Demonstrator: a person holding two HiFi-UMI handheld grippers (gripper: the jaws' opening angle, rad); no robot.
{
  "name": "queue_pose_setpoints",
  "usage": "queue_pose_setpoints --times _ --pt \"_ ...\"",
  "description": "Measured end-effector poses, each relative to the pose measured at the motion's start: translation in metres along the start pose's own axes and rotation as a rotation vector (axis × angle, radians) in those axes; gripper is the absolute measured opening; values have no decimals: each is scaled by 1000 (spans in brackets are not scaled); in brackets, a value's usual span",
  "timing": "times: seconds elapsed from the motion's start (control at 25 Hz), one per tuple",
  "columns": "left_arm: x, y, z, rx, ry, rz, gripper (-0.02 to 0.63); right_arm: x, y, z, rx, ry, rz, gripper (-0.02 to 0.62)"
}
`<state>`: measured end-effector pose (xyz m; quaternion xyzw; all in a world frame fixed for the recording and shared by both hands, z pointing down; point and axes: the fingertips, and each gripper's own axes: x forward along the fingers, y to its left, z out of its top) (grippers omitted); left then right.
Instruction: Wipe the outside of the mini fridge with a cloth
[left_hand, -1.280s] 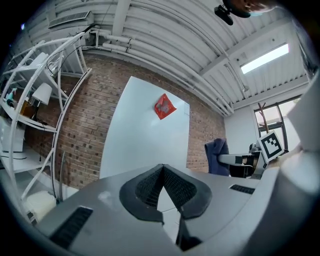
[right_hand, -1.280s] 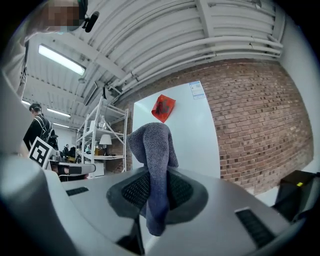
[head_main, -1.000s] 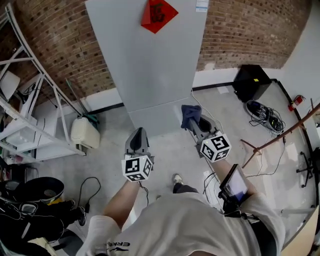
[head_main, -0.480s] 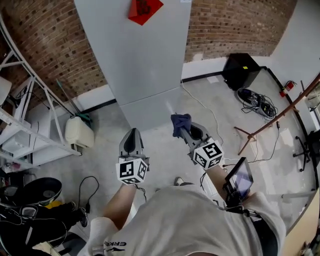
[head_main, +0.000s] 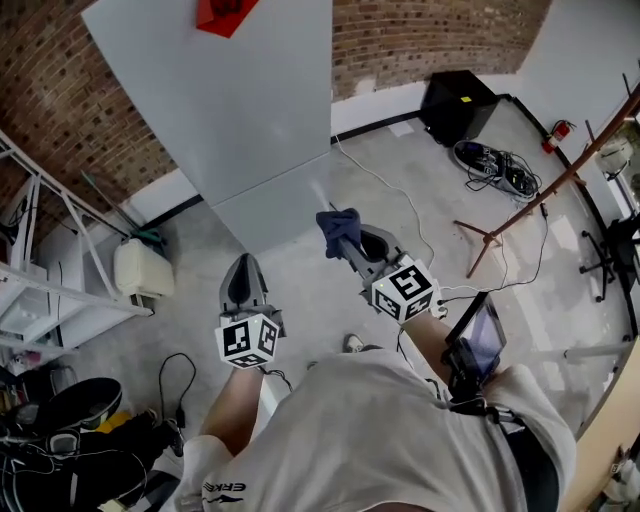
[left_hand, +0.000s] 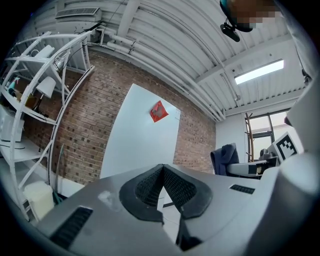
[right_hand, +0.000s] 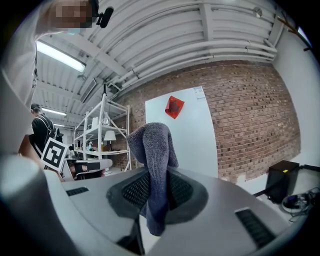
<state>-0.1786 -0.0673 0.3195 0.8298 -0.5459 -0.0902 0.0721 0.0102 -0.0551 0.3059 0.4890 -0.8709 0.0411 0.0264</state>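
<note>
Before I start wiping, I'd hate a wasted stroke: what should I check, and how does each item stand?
1. Dark blue towelling cloth clamped in right gripper: ok.
2. Left gripper shut and empty: ok.
3. Tall pale grey fridge ahead of the right gripper: ok.
4. Cloth touching the fridge: not ok, grey concrete floor shows between them.
5. Cloth damp: cannot tell.

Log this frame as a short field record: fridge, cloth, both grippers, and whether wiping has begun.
fridge: grey, upright against the brick wall, red paper on its front
cloth: dark blue, bunched
right gripper: shut on the cloth, pointed toward the fridge
left gripper: shut, nothing between its jaws
wiping: not begun; in the head view the cloth is apart from the fridge, with floor showing between them
</note>
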Motion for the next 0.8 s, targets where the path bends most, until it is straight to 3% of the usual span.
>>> queue_pose_setpoints --times 0.8 --pt "30 -47 -37 -24 87 -75 3 -29 -37 -8 10 50 -48 63"
